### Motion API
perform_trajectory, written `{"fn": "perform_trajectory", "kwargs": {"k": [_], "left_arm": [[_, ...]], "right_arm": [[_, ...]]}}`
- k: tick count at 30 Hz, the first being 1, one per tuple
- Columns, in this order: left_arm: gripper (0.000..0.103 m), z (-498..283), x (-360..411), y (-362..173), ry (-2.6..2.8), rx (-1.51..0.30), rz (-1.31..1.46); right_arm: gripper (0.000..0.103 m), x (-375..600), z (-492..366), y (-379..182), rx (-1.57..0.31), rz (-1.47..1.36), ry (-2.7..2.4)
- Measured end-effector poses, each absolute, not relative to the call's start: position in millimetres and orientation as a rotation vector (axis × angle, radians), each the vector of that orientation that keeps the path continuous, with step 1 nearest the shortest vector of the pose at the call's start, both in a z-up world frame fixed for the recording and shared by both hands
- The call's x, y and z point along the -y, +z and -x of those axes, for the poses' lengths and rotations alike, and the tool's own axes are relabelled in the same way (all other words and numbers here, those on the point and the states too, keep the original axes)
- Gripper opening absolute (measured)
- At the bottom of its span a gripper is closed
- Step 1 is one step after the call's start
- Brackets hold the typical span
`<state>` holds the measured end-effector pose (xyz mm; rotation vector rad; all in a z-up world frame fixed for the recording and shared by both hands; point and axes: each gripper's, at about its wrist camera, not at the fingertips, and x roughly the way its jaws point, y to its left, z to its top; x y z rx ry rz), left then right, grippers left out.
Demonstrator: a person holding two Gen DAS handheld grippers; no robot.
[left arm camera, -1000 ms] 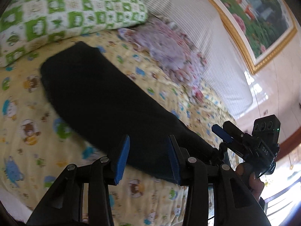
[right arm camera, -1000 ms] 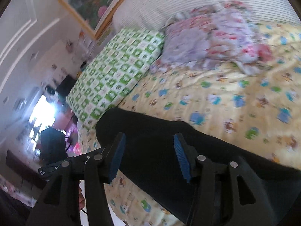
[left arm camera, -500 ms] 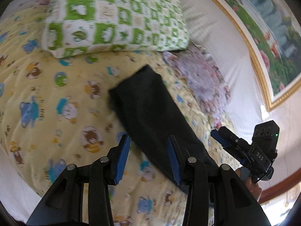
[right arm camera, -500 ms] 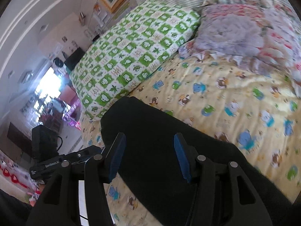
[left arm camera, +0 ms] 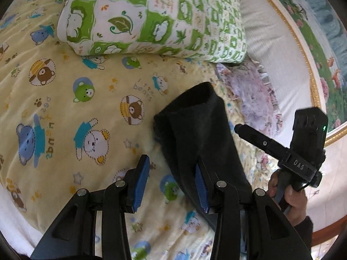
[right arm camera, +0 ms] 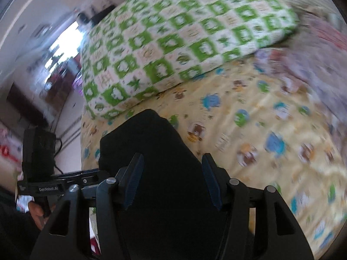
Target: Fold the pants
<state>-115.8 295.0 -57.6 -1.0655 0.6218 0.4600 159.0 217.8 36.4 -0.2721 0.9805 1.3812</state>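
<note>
Pants, black, soft knit fabric (left arm camera: 201,134): lie as a long dark strip on the bed, on the yellow sheet printed with cartoon bears (left arm camera: 65,91); far end near the pillows, near end running under both claws.

Left claw, black frame with blue pads (left arm camera: 171,184): nearest item in the left wrist view. Released; jaws apart with nothing pinched. One pad sits over the edge of the pants, the other over bare sheet.

Right claw, same build (right arm camera: 171,182): released, jaws just widened further, fabric beneath them but not pressed by the pads. Whether it touches the cloth cannot be told. Picture strongly blurred.

Risks, judged:
- Left claw straddles the hem line, so a close here may catch sheet together with pants, or only one layer, and drag the bedding.
- Soft cloth sags; with both claws at the near end, the far end may trail or bunch and give a crooked fold.
- A grab made during fast travel may miss the edge.

Pillow, green-and-white checked, leaf print (left arm camera: 156,17): beyond the far end, close enough to obstruct a fold carried forward.

Cloth, lilac floral, crumpled (left arm camera: 249,95): just beside the pants' far corner; could be swept along.

Headboard, white striped (left arm camera: 277,47): farthest.
</note>
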Motion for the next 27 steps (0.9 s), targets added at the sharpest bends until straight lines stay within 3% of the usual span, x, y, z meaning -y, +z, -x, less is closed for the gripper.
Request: {"fn": "perform_trajectory", "kwargs": {"k": [9, 10, 12, 17, 18, 27], "left_arm": [[0.041, 97, -304, -63, 0.487, -0.619, 1.066], [0.041, 94, -304, -63, 0.488, -0.614, 1.064], [0.030, 89, -304, -63, 0.485, -0.612, 1.048], [0.024, 85, -297, -48, 0.470, -0.591, 1.005], [0.024, 85, -294, -44, 0.461, -0.583, 1.001], [0.022, 77, -257, 4, 0.369, -0.528, 0.929]], "right_arm": [[0.056, -263, -178, 19, -1.073, 0.342, 1.477], [0.050, -266, -179, 18, -1.077, 0.346, 1.487], [0.034, -272, -179, 15, -1.094, 0.343, 1.503], [0.019, -258, -175, 25, -1.054, 0.291, 1.502], [0.009, -251, -176, 30, -1.046, 0.269, 1.497], [0.006, -186, -176, 65, -0.973, 0.125, 1.487]]}}
